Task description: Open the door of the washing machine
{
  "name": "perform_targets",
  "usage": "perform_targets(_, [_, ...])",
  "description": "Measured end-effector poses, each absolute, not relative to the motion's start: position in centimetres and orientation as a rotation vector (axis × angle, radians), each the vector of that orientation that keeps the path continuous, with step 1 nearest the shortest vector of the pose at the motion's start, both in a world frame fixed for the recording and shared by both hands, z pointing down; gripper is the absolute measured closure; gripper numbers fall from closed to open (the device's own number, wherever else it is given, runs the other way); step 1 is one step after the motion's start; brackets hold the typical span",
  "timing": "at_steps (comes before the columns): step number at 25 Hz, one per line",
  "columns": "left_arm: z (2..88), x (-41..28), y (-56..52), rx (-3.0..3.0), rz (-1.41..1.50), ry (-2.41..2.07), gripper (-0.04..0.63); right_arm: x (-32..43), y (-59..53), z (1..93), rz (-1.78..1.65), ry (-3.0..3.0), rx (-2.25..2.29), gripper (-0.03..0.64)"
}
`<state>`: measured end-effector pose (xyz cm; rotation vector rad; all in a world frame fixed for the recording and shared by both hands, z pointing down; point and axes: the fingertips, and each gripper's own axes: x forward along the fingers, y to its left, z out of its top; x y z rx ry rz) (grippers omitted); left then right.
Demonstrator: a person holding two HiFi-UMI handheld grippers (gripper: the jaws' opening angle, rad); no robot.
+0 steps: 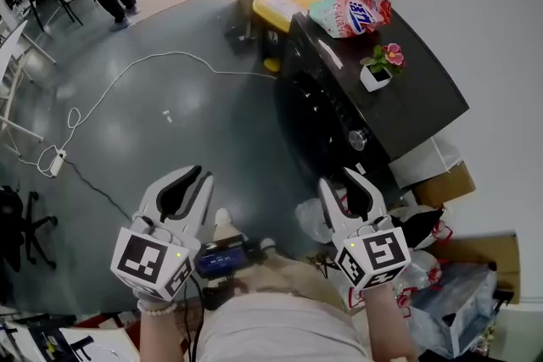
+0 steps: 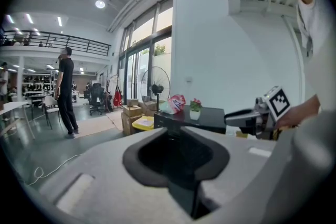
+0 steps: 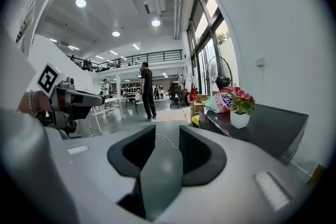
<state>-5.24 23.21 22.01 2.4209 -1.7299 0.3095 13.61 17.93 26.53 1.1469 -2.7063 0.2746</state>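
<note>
1. Head view showed my left gripper [image 1: 193, 175] and right gripper [image 1: 342, 180] released, empty, both apart from the washing machine [image 1: 416, 97].
2. I judged the right one, nearer its dark front [image 1: 316, 119], should take the door edge squarely.

Left: we see bare grey floor [image 1: 195, 123], a wide passage up to the washing machine [image 1: 327, 110] front | Floor: a white cable [image 1: 119, 74] and power strip [image 1: 57, 163] trail across it | Right: bags [image 1: 424, 226] and a cardboard box [image 1: 445, 185] crowd the corner beside the machine | Top: detergent bag [image 1: 349, 14] and flower pot [image 1: 376, 77] stand in our way
</note>
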Motion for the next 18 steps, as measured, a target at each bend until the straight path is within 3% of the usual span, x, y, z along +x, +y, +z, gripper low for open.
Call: perform_targets(18, [22.0, -4.3, 18.6, 2.534, 0.319, -1.609, 0.531, 14.3, 16.0, 27.0, 0.256, -2.652, 1.238, 0.488])
